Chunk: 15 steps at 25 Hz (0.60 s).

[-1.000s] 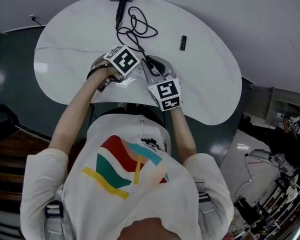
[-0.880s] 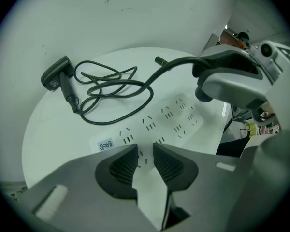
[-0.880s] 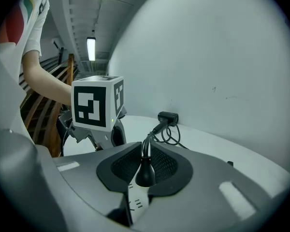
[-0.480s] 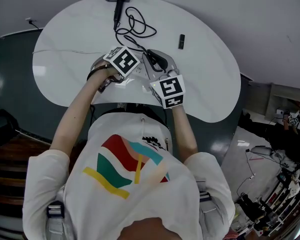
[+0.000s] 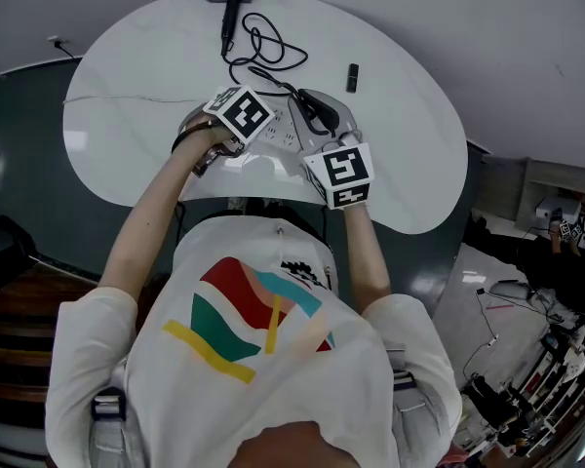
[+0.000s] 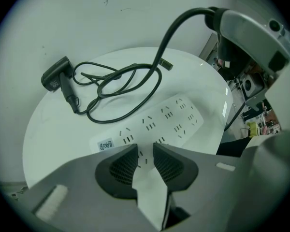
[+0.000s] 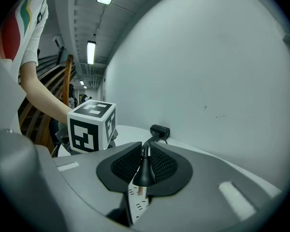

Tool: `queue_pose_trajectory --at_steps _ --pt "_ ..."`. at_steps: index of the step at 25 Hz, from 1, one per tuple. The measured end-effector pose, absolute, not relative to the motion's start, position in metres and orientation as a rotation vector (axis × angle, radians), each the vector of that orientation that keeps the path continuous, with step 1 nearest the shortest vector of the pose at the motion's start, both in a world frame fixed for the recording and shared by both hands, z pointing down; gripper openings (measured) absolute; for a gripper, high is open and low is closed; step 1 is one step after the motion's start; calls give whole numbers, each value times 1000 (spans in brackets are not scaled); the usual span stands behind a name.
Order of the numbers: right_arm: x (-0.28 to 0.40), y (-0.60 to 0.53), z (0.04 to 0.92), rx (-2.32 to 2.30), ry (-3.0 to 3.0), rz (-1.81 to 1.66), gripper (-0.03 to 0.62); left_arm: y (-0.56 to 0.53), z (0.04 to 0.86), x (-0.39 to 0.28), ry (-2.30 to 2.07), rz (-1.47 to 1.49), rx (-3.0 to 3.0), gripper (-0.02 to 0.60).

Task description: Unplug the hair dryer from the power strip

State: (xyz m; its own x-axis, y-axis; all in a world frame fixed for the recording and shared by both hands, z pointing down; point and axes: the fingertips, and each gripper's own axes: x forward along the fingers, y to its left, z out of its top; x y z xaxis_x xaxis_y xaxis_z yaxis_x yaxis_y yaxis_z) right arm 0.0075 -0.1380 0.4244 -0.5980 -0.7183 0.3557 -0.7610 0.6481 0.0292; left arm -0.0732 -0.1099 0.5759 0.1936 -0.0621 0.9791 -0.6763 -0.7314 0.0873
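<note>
Left hand-held gripper: pointed steeply down, its forearm stretched forward over the worktop. Jaws a narrow way apart, tips set on the top face of the white power strip. Nothing is nipped between them. The strip runs off from under this gripper toward its right, and every socket in sight is empty.

Right hand-held gripper: close beside the left one, on its right. It is held up above the strip, near level with a slight downward tilt. Jaws are closed on the black plug, and the strip shows below the plug, apart from it.

Cable: arcs out from the right gripper's jaws and falls in loose loops beyond both grippers. It ends at the black hair dryer, which lies at the far edge, well apart from either gripper.

Small black object: beyond the right gripper, apart from the loops.
</note>
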Motion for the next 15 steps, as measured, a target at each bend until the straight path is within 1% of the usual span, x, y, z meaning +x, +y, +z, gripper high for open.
queue_pose_trajectory --at_steps 15 --pt "53 -136 409 1313 -2463 132 69 -109 575 -73 -685 1588 1971 101"
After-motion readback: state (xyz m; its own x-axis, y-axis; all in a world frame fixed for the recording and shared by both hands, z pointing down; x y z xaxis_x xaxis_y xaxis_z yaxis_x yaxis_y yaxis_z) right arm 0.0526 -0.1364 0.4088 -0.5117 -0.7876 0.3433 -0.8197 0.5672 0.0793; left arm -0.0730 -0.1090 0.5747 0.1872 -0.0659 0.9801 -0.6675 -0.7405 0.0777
